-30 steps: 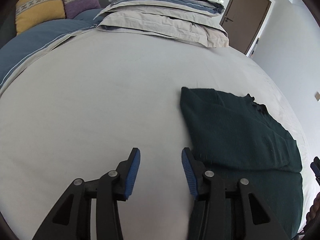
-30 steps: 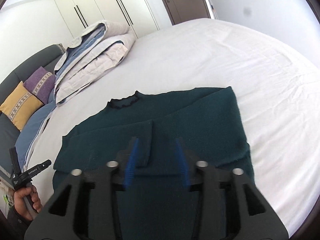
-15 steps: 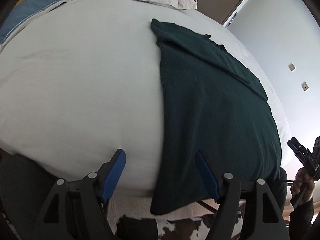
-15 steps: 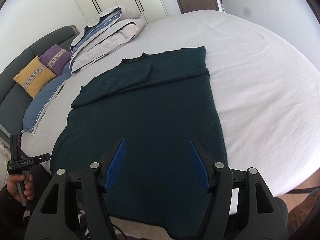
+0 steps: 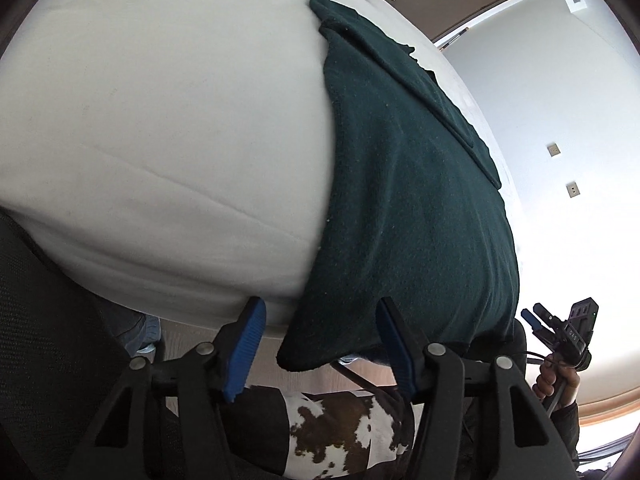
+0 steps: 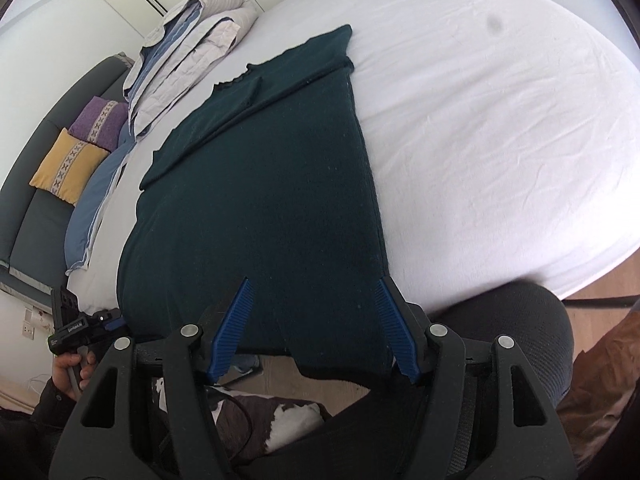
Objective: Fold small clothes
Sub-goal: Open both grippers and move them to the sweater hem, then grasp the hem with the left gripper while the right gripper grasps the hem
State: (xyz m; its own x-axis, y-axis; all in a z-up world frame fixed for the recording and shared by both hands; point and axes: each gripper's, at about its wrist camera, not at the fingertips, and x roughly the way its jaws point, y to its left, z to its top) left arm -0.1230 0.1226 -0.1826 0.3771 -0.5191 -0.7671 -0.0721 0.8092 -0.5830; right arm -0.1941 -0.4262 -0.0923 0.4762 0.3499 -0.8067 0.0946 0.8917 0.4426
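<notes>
A dark green sweater (image 5: 400, 180) lies flat on the white bed (image 5: 160, 120), sleeves folded across the chest, its hem hanging over the near edge. My left gripper (image 5: 320, 306) is at the hem's left corner; its jaws are closing, the corner hangs between the blue pads, and they do not press on it. In the right wrist view the sweater (image 6: 260, 200) runs away from my right gripper (image 6: 314, 286), which stands open around the hem's right corner. Each view shows the other gripper held in a hand at its edge.
A folded duvet (image 6: 192, 48) lies at the bed's head, with a yellow cushion (image 6: 68, 164) and a purple cushion (image 6: 98, 122) beside it. A dark mesh chair back (image 6: 520, 328) stands by the near edge. A cowhide rug (image 5: 340, 432) covers the floor below.
Both grippers have drawn back from above the bed to its near edge and tipped downward. The sweater's hem corners now sit between the pads. The left jaws widened, then narrowed a little.
</notes>
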